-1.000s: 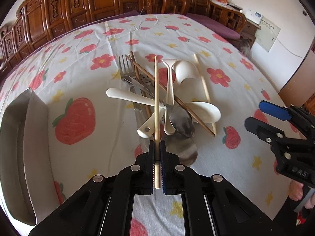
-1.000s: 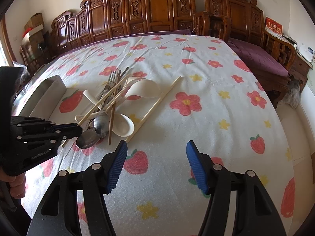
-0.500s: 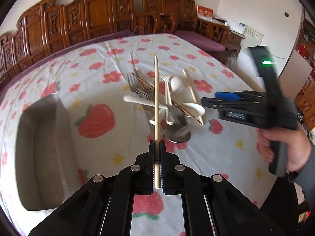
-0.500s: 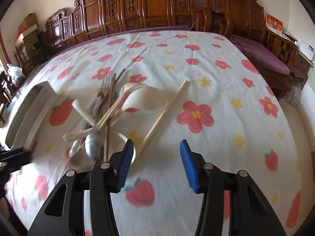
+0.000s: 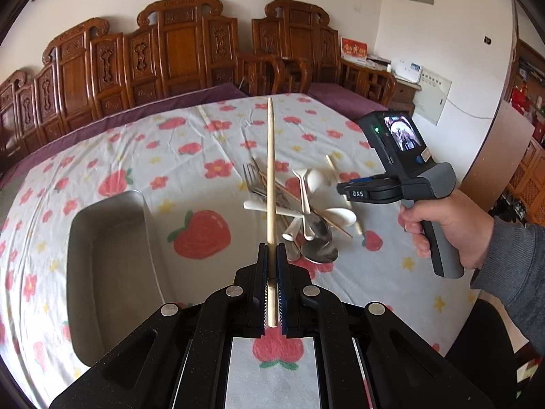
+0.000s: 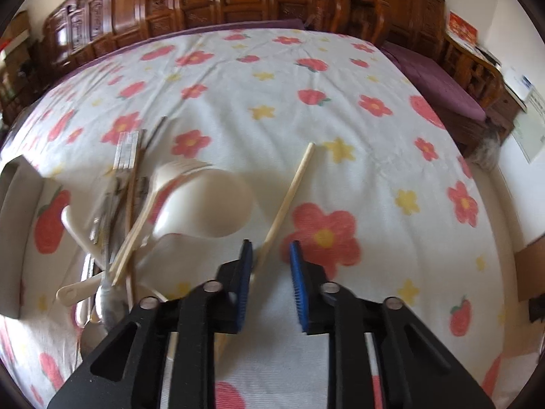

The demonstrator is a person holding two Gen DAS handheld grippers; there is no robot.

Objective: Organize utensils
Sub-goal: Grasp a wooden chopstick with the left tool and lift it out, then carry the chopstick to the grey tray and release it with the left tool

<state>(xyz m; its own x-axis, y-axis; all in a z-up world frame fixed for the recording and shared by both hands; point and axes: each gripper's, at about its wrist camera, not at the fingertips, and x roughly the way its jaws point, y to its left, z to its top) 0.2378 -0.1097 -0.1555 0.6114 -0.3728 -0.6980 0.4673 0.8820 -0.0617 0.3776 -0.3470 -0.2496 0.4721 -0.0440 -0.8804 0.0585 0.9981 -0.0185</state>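
My left gripper (image 5: 271, 248) is shut on a pale wooden chopstick (image 5: 270, 170), which sticks up and forward above the table. Beneath its tip lies the pile of utensils (image 5: 299, 211): white spoons, a metal spoon, a fork and brown chopsticks. The metal tray (image 5: 112, 255) sits left of the pile. My right gripper (image 6: 270, 243) is low over a second pale chopstick (image 6: 289, 194) on the cloth. Its blue jaws are closing with that chopstick between them, close to the left pad, and a gap still shows. A white spoon (image 6: 207, 204) lies just left of it.
A person's hand in a grey sleeve (image 5: 456, 228) holds the right gripper's handle at the table's right side. Carved wooden chairs (image 5: 184, 54) line the far edge. The flowered tablecloth (image 6: 340, 102) is bare behind and right of the pile.
The left gripper has risen and pulled back with its chopstick, and the tray now shows whole. The right gripper has moved in over the pale chopstick and its jaws have narrowed a lot.
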